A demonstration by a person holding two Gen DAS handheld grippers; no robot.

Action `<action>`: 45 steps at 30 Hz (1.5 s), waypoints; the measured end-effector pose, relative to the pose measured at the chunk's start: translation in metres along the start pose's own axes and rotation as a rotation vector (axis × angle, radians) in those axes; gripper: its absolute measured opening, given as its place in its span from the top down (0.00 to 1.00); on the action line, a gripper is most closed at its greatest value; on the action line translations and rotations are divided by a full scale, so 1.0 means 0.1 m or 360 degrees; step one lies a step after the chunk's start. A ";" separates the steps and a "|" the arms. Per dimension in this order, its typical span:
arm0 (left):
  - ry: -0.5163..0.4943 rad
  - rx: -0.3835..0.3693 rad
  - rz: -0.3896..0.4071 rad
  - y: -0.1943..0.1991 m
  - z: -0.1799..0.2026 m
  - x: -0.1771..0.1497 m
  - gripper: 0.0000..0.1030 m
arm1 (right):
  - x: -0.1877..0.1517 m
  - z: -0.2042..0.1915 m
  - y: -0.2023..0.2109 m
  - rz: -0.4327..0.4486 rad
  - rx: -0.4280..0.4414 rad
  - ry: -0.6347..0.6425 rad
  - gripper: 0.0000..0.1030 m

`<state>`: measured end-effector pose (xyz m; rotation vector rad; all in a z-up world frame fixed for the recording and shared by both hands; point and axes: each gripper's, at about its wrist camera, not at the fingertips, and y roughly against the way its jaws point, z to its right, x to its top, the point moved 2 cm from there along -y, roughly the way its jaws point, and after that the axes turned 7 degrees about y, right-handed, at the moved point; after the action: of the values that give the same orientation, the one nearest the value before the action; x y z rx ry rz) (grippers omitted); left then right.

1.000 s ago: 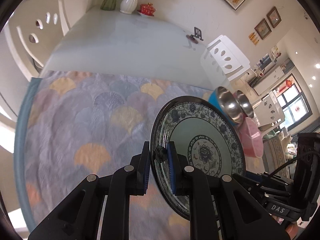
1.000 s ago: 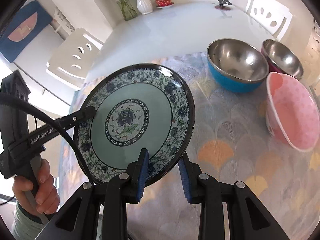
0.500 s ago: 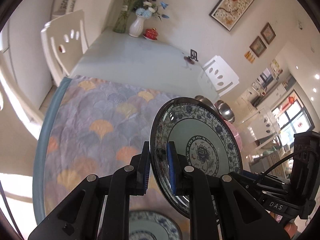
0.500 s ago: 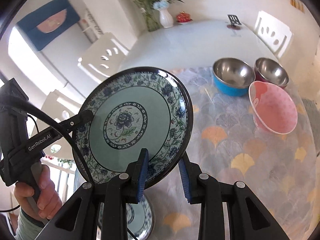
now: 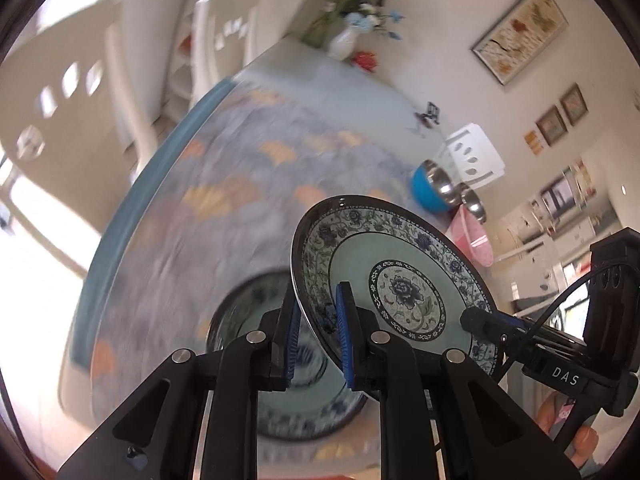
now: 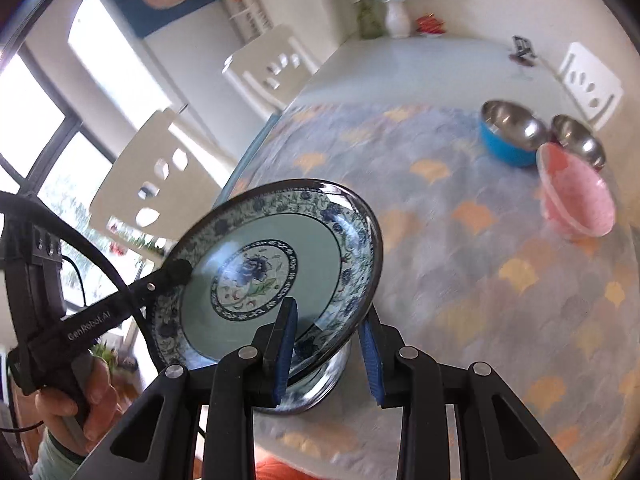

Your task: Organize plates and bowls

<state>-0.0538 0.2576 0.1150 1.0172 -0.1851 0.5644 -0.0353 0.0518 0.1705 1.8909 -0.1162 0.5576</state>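
A blue-and-green floral plate (image 5: 400,280) is held in the air, tilted, between both grippers. My left gripper (image 5: 318,336) is shut on its rim. My right gripper (image 6: 328,344) also clamps the plate (image 6: 272,264) at its near rim. A second matching plate (image 5: 288,396) lies on the tablecloth directly below; its edge shows under the held plate in the right wrist view (image 6: 320,388). A blue steel bowl (image 6: 512,136), a dark red steel bowl (image 6: 580,140) and a pink bowl (image 6: 576,196) stand at the far right.
The table carries a scallop-pattern cloth (image 6: 480,260) with a blue edge. White chairs (image 6: 160,172) stand at the left and far sides. A vase of flowers (image 6: 396,16) and a small stand (image 6: 522,48) sit at the far end.
Both grippers have carried the plate back toward the near table edge and tipped it flatter. The second plate below has come into fuller view.
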 end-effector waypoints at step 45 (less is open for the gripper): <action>0.0172 0.0325 0.0015 -0.09 -0.68 -0.06 0.85 | -0.40 0.12 -0.84 -0.0411 0.0072 -0.0103 0.70</action>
<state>-0.0615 0.3092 0.0707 1.1805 -0.0369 0.6545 -0.0386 0.0663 0.0779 1.9314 0.0985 0.3259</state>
